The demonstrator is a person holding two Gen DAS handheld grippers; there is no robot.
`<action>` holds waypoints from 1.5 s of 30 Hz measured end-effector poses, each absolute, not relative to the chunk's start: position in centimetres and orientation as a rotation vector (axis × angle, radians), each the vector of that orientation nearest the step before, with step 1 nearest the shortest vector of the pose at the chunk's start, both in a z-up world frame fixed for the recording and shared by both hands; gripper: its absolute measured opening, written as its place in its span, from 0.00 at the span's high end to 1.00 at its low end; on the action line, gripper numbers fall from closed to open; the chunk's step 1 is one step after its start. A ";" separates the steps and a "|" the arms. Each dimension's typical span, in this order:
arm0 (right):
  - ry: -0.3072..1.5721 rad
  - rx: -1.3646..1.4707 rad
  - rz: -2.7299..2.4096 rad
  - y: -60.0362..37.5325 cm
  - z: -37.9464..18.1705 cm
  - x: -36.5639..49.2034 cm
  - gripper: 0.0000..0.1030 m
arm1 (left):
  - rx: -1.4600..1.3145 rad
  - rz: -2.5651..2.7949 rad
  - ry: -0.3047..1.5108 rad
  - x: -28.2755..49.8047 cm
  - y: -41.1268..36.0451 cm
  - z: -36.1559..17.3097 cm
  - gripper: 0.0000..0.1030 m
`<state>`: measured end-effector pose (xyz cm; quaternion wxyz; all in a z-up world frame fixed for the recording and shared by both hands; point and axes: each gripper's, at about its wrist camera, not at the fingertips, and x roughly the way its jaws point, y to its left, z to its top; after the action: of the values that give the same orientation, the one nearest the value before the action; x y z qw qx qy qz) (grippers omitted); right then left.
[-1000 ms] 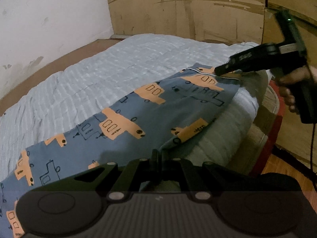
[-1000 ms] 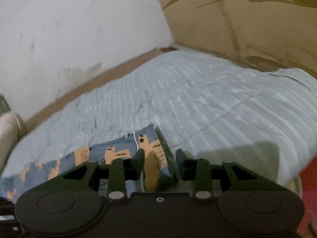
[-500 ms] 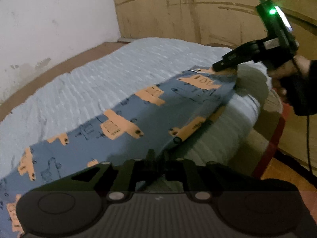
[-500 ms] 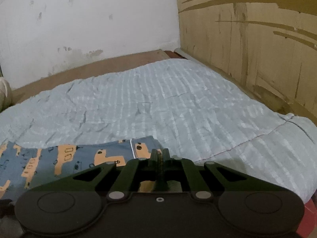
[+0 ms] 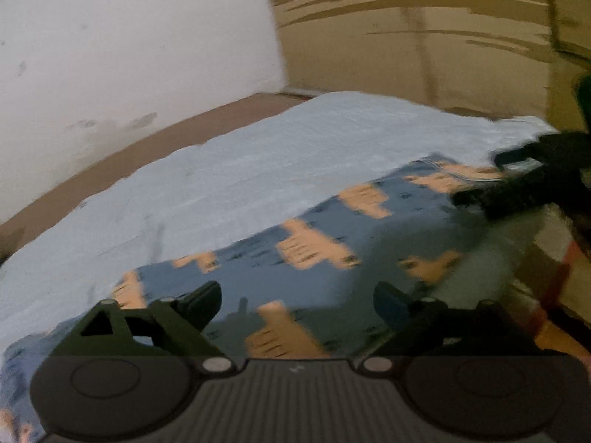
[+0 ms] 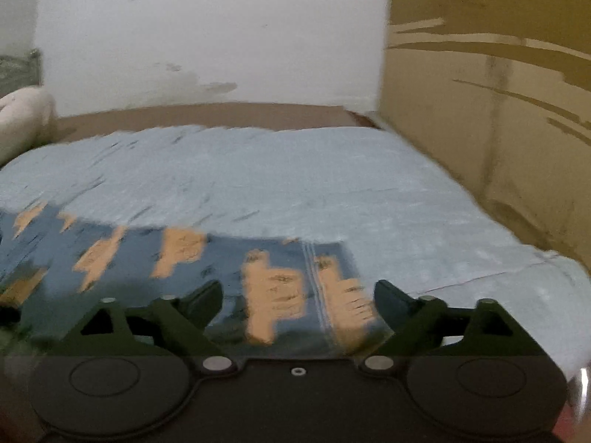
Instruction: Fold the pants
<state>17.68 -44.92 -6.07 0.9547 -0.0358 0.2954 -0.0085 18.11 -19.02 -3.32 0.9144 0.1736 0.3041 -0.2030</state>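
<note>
We have the pants lying flat along the bed's near edge, both the left gripper and right gripper opening their fingers with nothing clamped, further folds seemingly left.

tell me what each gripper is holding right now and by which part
Nothing is held. Left gripper and right gripper are opening, jaws apart above the printed pants, which lie on the bed.

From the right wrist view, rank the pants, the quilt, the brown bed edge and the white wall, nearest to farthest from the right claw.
1. pants, directly below and left of the opening right claw.
2. quilt, spreading beyond.
3. brown bed edge, behind the quilt.
4. white wall, at the back.
</note>
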 end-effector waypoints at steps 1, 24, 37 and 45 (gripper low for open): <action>0.607 -0.089 -0.004 -44.3 -6.6 17.5 0.05 | 0.351 -0.382 0.636 18.3 -18.3 -3.3 0.07; 0.438 -0.136 0.037 -30.4 -7.5 15.6 0.01 | 0.015 0.127 0.667 18.8 8.9 -3.9 0.01; 0.491 -0.098 0.178 -19.2 -9.2 17.4 0.01 | -0.260 0.114 0.651 19.0 15.2 -6.9 0.53; 0.478 -0.126 0.140 -18.1 -12.2 16.6 0.01 | -0.118 0.141 0.564 19.1 10.5 -6.7 0.70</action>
<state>16.58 -18.09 -12.15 0.9671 -0.0625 0.2364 0.0694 19.13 10.52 -6.75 0.9564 -0.0583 0.2777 0.0697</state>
